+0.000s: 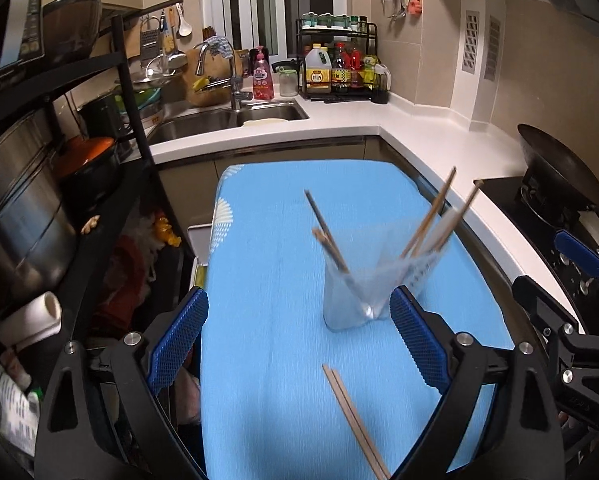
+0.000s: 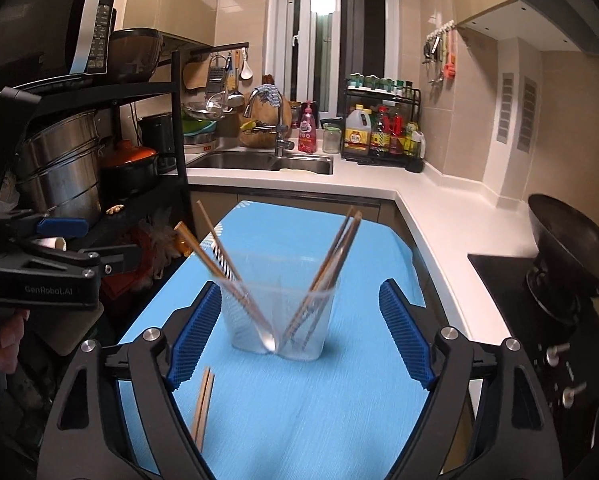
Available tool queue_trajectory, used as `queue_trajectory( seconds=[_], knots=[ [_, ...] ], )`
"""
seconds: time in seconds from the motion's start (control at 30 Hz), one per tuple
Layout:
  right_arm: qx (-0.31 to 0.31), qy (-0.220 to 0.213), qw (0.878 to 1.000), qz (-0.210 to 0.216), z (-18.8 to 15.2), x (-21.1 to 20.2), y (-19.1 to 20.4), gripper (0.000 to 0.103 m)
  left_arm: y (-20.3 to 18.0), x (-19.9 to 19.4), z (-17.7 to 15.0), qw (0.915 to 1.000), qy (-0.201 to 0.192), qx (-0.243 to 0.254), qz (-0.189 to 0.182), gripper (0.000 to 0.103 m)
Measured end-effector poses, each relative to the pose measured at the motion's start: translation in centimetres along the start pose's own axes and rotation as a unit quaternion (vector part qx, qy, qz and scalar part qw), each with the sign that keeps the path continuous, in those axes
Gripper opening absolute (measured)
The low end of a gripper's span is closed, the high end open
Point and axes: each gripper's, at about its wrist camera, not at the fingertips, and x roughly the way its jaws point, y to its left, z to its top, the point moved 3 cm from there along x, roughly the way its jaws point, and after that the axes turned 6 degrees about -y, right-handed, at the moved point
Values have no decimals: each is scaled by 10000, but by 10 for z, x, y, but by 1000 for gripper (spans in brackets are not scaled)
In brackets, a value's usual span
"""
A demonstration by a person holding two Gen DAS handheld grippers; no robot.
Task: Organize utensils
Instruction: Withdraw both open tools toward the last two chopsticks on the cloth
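A small kitchen with beige tiled walls [image 2: 471, 112] and a white L-shaped countertop [image 2: 427, 208] running along the back and the right side. A white-framed window [image 2: 327, 32] sits above the stainless steel double sink [image 2: 259, 162] with its curved chrome tap [image 2: 277, 128], bright light glaring on the glass. A tall black metal shelf rack [image 2: 175, 120] stands on the left. A black glass hob [image 2: 511, 280] is set into the counter on the right, and two grey vent grilles [image 2: 517, 112] sit in the right wall
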Motion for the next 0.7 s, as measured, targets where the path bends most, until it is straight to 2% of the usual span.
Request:
queue_trajectory(
  seconds=[0.27, 0.7],
  knots=[
    [255, 116, 9996, -99, -47, -48, 18, 83, -6, -40, -56, 9999, -7, 11, 109, 89],
    [377, 530, 9979, -73, -133, -108, 46, 83, -5, -79, -158, 9988, 325, -222, 279, 89]
  ],
)
